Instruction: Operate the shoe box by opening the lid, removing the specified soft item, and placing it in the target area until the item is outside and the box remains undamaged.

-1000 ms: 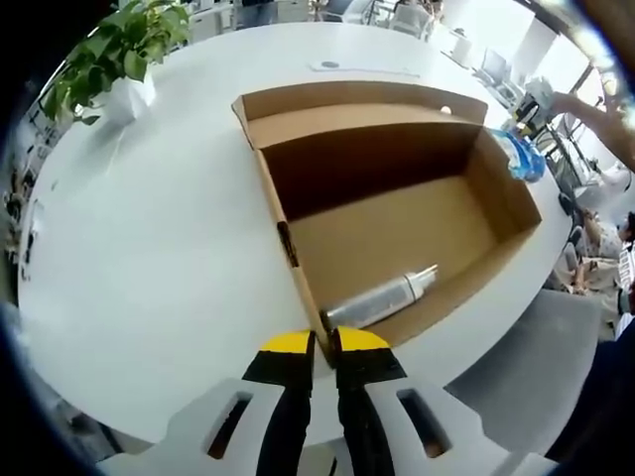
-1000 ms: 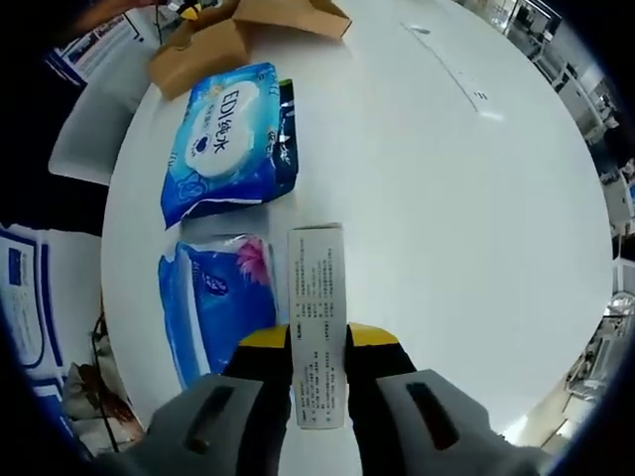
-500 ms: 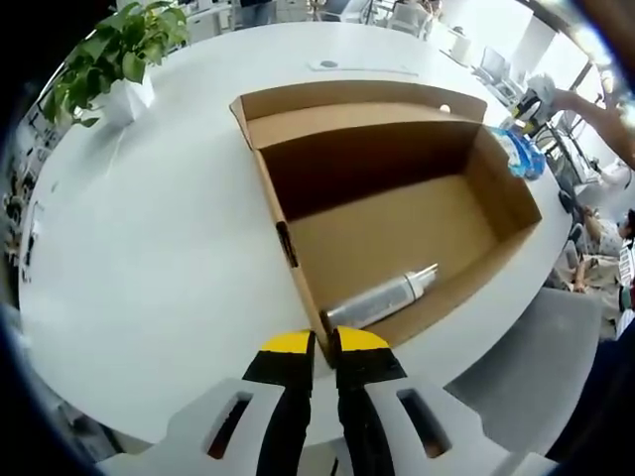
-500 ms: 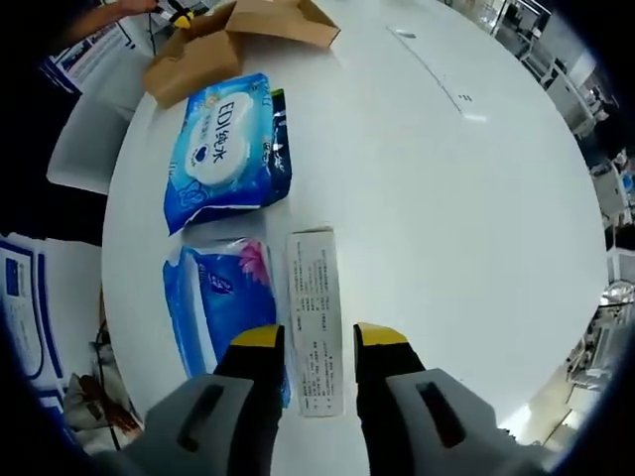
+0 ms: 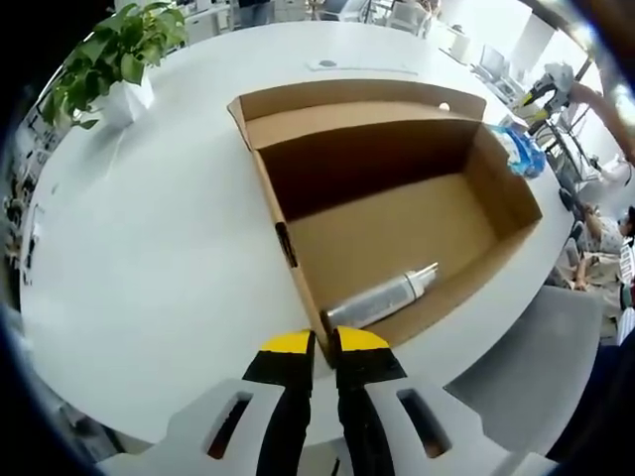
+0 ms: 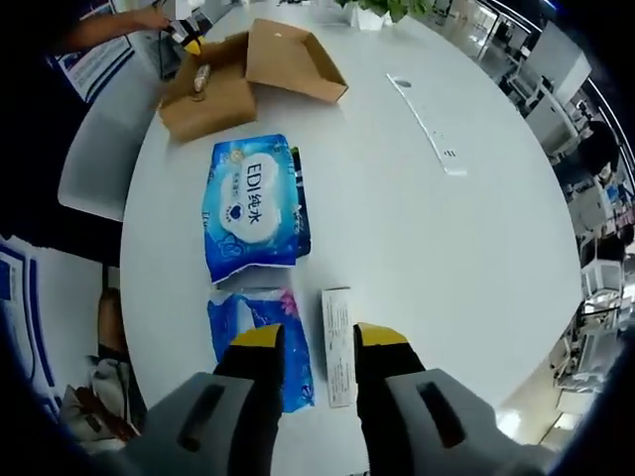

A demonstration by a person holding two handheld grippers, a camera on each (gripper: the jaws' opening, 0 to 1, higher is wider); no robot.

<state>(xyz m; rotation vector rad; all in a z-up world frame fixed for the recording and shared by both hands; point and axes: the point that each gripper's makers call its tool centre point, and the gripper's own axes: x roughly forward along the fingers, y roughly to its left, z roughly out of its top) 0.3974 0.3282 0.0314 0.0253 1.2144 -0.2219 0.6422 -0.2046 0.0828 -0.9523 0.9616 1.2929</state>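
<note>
The left gripper (image 5: 324,342) pinches the near wall of the open box (image 5: 298,253), likely to hold it steady; a bottle (image 5: 382,297) lies inside. The right gripper (image 6: 320,337) has its jaws spread above a small white carton (image 6: 336,347). The soft blue packs (image 6: 253,208) lie on the table (image 6: 446,258), out of the box.

White table (image 6: 476,248) under box (image 5: 397,213), packs (image 6: 250,213)

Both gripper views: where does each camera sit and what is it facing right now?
Left gripper view: rides the left gripper, shut on the open shoe box wall; a bottle lies inside.
Right gripper view: rides the open right gripper, above a white carton and two blue packs.
Shared: the box and white table.
</note>
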